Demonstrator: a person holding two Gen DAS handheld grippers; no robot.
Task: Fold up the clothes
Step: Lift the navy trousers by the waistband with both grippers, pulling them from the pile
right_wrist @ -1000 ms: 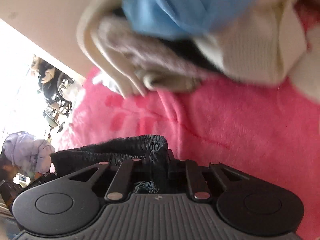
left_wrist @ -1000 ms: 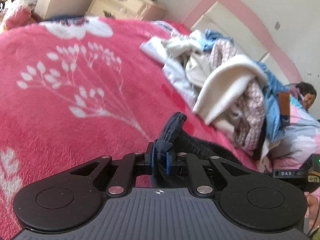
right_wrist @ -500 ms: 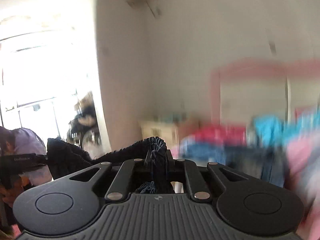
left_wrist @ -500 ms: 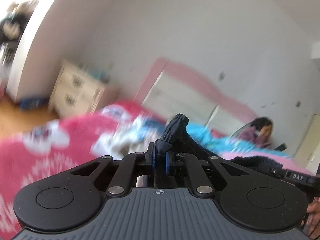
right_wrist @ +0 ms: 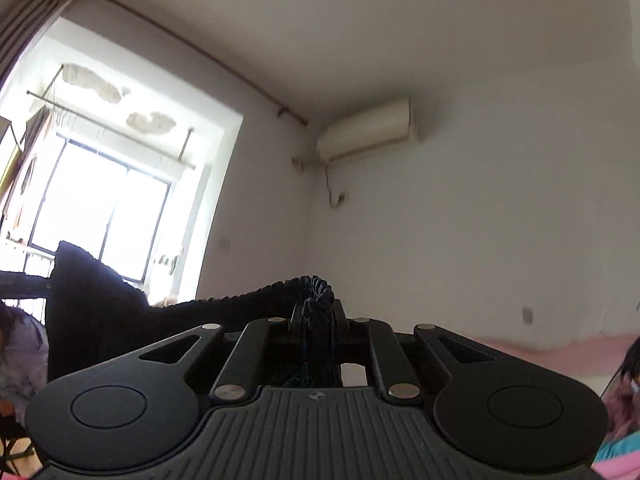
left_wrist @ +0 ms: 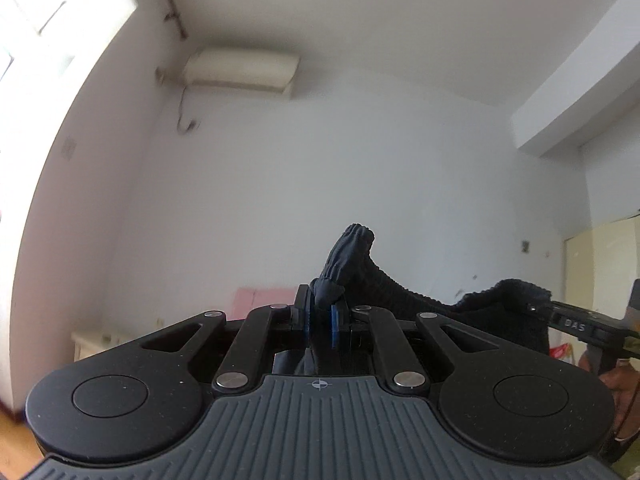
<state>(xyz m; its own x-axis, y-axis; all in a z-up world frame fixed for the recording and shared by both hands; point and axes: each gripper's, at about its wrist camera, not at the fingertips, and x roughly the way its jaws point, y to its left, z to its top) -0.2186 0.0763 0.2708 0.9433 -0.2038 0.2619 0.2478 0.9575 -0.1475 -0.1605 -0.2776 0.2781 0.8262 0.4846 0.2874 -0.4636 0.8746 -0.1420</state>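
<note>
Both of your grippers are pointed up at the walls right now, so there's not much bed in view. Your left gripper point(left_wrist: 321, 317) has its jaws nearly closed, blue pads pinching a bunched bit of the dark ribbed garment point(left_wrist: 384, 292). A wad of it pokes up past the fingertips toward 12 o'clock, and the rest stretches off toward 3 o'clock, where it reaches your right gripper point(left_wrist: 576, 322) at the edge of the left wrist view.

From the right wrist view it's the same deal mirrored: jaws nearly shut on the gathered edge of that garment, which runs away toward 9 o'clock as a taut ribbed band and then hangs down as a dark sheet. So the cloth is up in the air, strung between your two grippers.

Containers: the only one I can spot is a cream dresser point(left_wrist: 90, 344) low at about 8 o'clock in the left view, and I honestly can't tell what's in it.

Other stuff: an air conditioner point(left_wrist: 244, 68) high on the wall, a bright window point(right_wrist: 100, 200) at 9 to 10 o'clock in the right view, a pink headboard point(left_wrist: 266, 300) behind the left fingers, and a person point(right_wrist: 626, 392) at the far 3 o'clock edge.
</note>
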